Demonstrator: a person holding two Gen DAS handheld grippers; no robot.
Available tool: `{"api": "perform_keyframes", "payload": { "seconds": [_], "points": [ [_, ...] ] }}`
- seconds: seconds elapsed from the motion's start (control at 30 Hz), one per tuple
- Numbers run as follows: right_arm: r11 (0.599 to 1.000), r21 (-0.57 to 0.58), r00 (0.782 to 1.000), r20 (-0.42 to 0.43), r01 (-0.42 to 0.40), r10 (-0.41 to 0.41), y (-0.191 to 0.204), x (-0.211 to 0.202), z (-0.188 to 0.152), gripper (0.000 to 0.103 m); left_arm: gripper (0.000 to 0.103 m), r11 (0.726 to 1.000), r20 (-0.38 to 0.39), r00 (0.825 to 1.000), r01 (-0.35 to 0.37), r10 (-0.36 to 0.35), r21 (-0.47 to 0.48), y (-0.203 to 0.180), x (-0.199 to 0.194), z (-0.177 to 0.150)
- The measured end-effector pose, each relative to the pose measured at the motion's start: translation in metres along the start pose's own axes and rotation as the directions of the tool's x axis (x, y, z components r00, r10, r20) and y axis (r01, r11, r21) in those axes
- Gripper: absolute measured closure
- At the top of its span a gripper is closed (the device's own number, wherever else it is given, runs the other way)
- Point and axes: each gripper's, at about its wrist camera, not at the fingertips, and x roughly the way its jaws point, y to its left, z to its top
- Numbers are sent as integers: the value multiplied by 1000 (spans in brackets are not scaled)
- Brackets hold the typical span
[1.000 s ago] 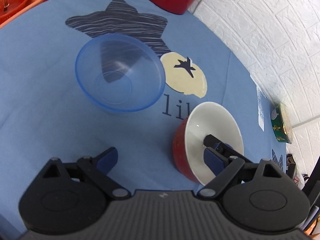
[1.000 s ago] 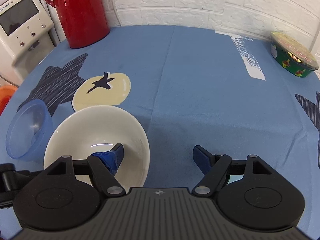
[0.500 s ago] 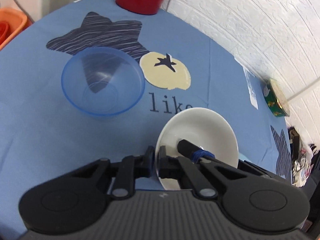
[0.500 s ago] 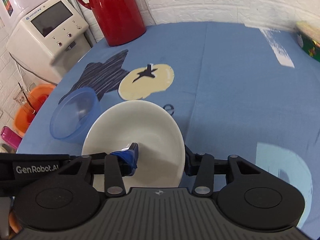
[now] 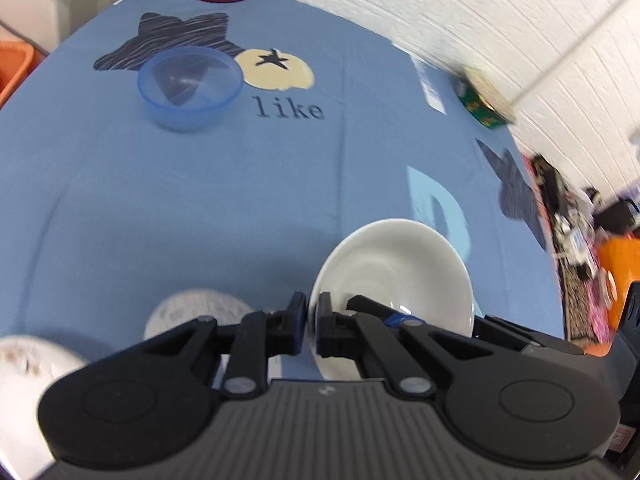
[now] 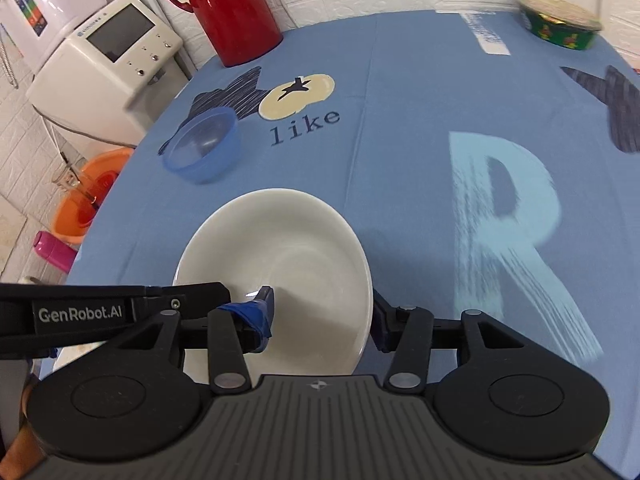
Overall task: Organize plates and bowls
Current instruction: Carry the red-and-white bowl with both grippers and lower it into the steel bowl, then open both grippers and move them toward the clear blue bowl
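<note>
Left gripper [image 5: 313,322]: matte black linkage arms with silver pivot screws, two round black hubs, a ribbed dark-grey housing bearing a small emblem. Right gripper [image 6: 322,320]: the same build, with blue pads on its fingers [image 6: 261,314]. White "GenRobot.AI" lettering marked the left gripper's black side

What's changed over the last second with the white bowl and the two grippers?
Both grippers closed on the white bowl: the left gripper pinches its left rim, the right gripper its right rim. They lifted it back toward the near edge, away from the blue bowl, which stayed put.
</note>
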Motion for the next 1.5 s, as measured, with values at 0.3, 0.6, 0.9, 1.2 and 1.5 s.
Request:
{"api": "perform_keyframes", "payload": {
  "seconds": [0.3,0.6,0.9,1.2,1.5],
  "points": [
    [997,56,998,27,51,-53,-1,-60,-73,68,103,993,-8,998,55,-55,105,-21,-39,-73],
    [989,137,998,16,53,-55,-14,-63,-131,67,103,987,-60,997,52,-43,149,-24,-30,-119],
    [986,154,997,43,63,-70,-17,-65,-144,68,103,991,-76,997,42,-33,129,-16,-22,-128],
    [986,144,989,114,79,-96,-14,-81,-141,67,87,988,-43,995,91,-86,125,-12,-35,-122],
    [981,192,978,200,12,-52,-17,-108,-143,65,49,976,79,991,89,-106,197,-22,-68,-122]
  ]
}}
